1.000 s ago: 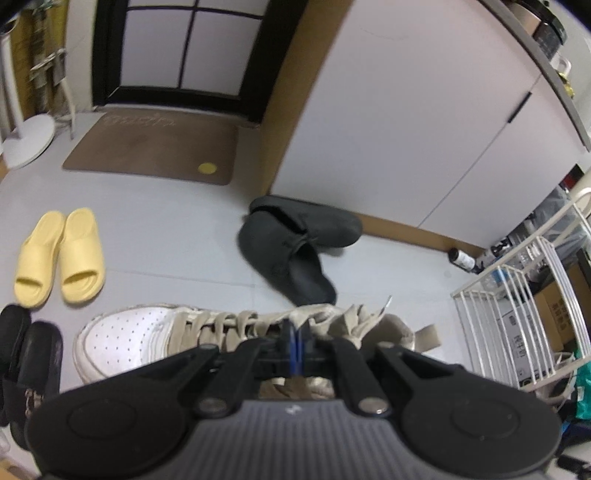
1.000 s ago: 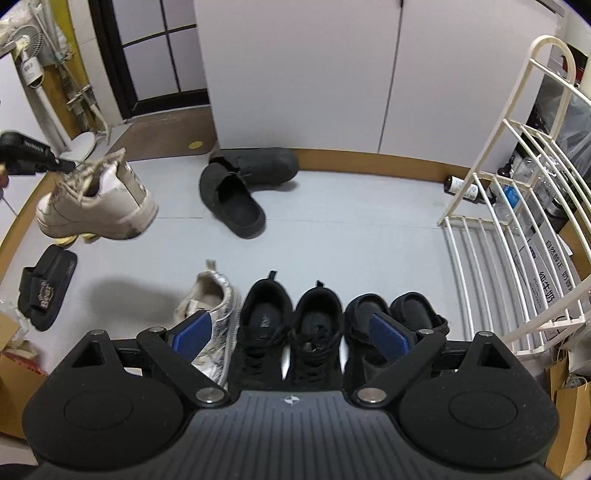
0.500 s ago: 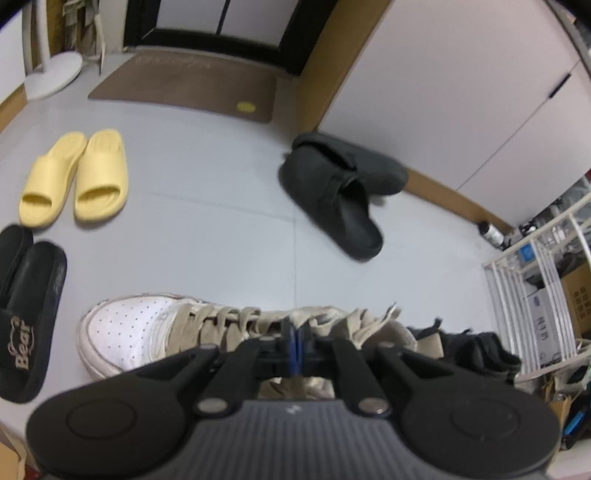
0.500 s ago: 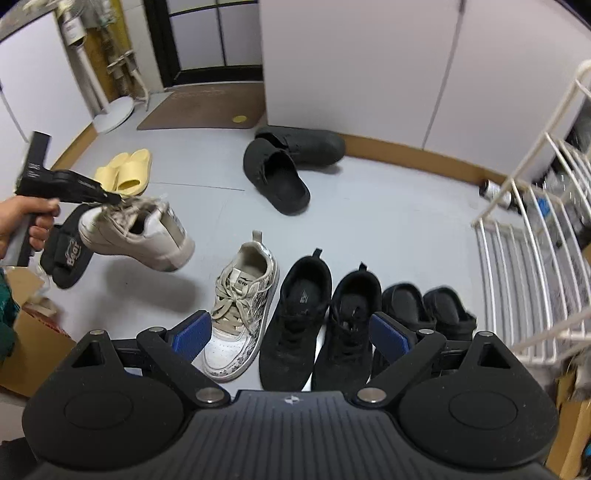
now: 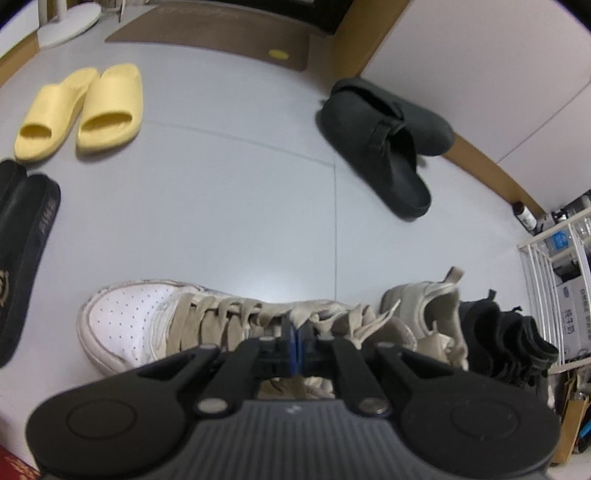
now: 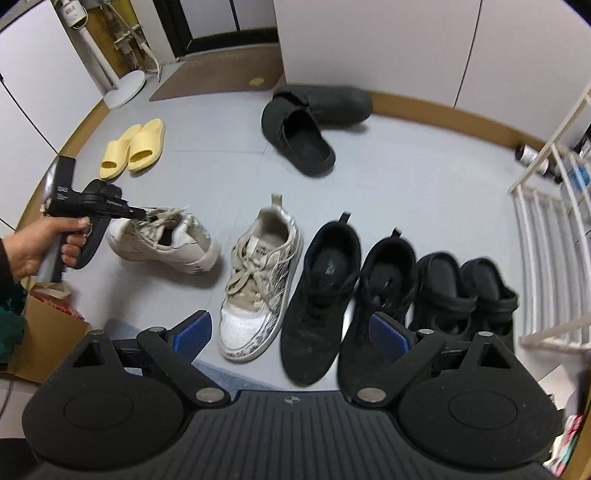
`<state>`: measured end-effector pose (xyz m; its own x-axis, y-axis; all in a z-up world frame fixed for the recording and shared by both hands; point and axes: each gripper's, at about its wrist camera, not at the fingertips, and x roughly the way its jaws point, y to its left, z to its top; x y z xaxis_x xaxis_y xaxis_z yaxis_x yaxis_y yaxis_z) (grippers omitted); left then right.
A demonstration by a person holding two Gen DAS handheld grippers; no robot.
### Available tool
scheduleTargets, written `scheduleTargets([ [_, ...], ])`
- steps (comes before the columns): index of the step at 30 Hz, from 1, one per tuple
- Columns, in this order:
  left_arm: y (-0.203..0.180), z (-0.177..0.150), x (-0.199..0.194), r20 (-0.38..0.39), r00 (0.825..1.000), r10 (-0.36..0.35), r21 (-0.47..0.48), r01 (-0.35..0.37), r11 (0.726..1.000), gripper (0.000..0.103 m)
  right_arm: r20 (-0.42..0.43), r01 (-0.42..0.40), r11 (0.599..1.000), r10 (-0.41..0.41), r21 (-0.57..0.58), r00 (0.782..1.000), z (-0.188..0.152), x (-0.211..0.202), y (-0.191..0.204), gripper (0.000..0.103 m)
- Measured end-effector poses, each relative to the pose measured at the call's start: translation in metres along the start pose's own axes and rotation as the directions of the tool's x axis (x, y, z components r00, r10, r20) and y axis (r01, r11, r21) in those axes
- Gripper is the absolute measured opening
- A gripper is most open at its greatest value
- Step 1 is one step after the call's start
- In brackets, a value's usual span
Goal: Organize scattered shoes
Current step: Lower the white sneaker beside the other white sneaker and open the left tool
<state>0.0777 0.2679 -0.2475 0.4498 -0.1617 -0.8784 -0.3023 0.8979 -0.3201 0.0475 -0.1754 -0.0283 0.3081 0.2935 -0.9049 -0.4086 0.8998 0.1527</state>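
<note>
Here the left gripper [image 5: 295, 334] is clamped tight on the tongue and laces of a white-and-beige sneaker [image 5: 192, 325], its blue pads pressed together with the fabric pinched between them. In the right wrist view a person's hand [image 6: 40, 243] holds that gripper by its handle at the left side of the floor [image 5: 236, 206], and the sneaker hangs from it, tilted, low over the grey surface (whether its sole already touches cannot be told). Its toe points toward the left edge of the floor in the left wrist view.

Just beside it lies the matching sneaker [image 6: 258, 280], which starts a row running toward the right edge of the floor: next a pair of black lace-up sneakers [image 6: 347, 299], then a pair of black sandals [image 6: 465, 291] near a white wire rack [image 6: 546, 229]. The right gripper [image 6: 290, 330] hovers above this row with its jaws spread wide and nothing between them.

Farther off, near the brown skirting of the white cabinets [image 6: 369, 40], two dark clogs [image 6: 306, 122] lie crossed, one resting partly on the other. A pair of yellow slides [image 5: 81, 110] sits side by side toward the far left corner, near a brown doormat [image 5: 221, 33]. Black slides [image 5: 22, 258] with a gold emblem lie at the left edge, well apart from the row.
</note>
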Motion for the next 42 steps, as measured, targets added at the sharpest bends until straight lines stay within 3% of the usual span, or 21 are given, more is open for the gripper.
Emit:
scheduleTargets([
  [16,-0.007,-0.011,0.029,-0.008,0.999,-0.047,0.011,0.047,0.999,0.001,-0.036,-0.012,1.000,0.012,-0.022,0.999,0.003,0.018,0.000,0.095],
  [20,-0.014,-0.015,0.038,-0.029,0.999,-0.026,0.007,0.026,1.000,0.002,-0.040,0.001,1.000,-0.003,-0.030,0.999,0.002,0.018,0.001,0.095],
  [21,-0.013,-0.015,0.043,-0.054,0.998,-0.033,-0.014,0.032,0.999,0.005,-0.044,0.004,0.999,-0.006,-0.033,0.999,0.001,0.019,0.001,0.095],
  [23,-0.015,-0.015,0.048,-0.082,0.996,-0.028,-0.033,0.026,0.999,0.021,-0.053,0.009,0.999,-0.011,-0.034,0.999,-0.001,0.020,0.001,0.095],
  [25,-0.020,-0.013,0.047,-0.093,0.996,-0.012,0.006,0.013,1.000,0.035,-0.060,0.006,1.000,-0.007,-0.018,0.998,-0.001,0.018,-0.002,0.095],
  [26,-0.022,-0.012,0.045,-0.105,0.994,0.004,0.025,-0.001,1.000,0.036,-0.055,-0.008,1.000,0.008,-0.006,0.998,0.000,0.015,-0.002,0.095],
  [30,-0.022,0.007,0.008,-0.100,0.994,0.051,0.037,-0.048,0.998,0.037,-0.012,-0.038,0.999,0.038,0.018,0.999,0.003,0.000,0.001,0.095],
  [34,-0.029,0.034,-0.036,-0.050,0.996,0.067,0.049,-0.065,0.997,0.049,0.027,-0.047,0.998,0.046,0.044,0.999,0.006,-0.014,0.002,0.095],
  [39,-0.051,0.059,-0.100,0.002,0.997,0.071,0.069,-0.071,0.995,0.049,0.074,-0.043,0.997,0.038,0.069,0.997,0.009,-0.035,0.009,0.095],
  [42,-0.066,0.073,-0.142,0.017,0.997,0.071,0.079,-0.072,0.994,0.049,0.145,-0.047,0.994,0.033,0.096,0.989,0.006,-0.065,0.018,0.095],
])
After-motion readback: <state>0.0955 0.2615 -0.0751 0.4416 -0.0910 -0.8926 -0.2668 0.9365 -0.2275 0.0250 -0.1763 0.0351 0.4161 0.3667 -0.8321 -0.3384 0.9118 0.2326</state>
